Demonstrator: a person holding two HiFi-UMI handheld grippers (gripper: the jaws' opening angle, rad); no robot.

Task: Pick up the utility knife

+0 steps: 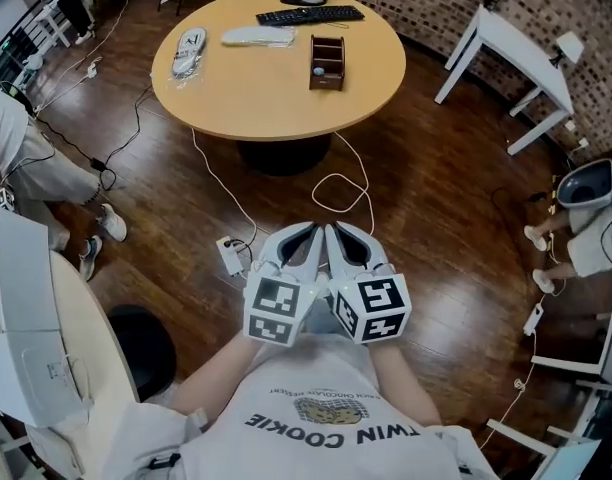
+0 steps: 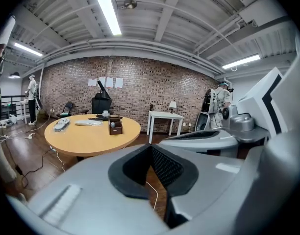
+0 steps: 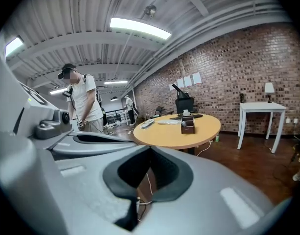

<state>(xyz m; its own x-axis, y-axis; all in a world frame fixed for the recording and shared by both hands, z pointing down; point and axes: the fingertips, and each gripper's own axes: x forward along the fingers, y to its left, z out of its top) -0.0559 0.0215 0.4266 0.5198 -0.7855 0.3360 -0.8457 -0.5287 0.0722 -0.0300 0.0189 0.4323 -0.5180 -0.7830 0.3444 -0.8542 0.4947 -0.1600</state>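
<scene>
I cannot make out a utility knife in any view. My left gripper and right gripper are held side by side in front of the person's chest, over the wooden floor, both pointing at the round wooden table. Each is shut with nothing between its jaws: the left gripper and the right gripper show their dark pads meeting at the tips. On the table stand a small wooden organiser box, a black keyboard, a long white object and a clear bag with something white in it.
A power strip and looping white cables lie on the floor between me and the table. A white side table stands at the right, a white desk and a black stool at the left. People sit at both sides.
</scene>
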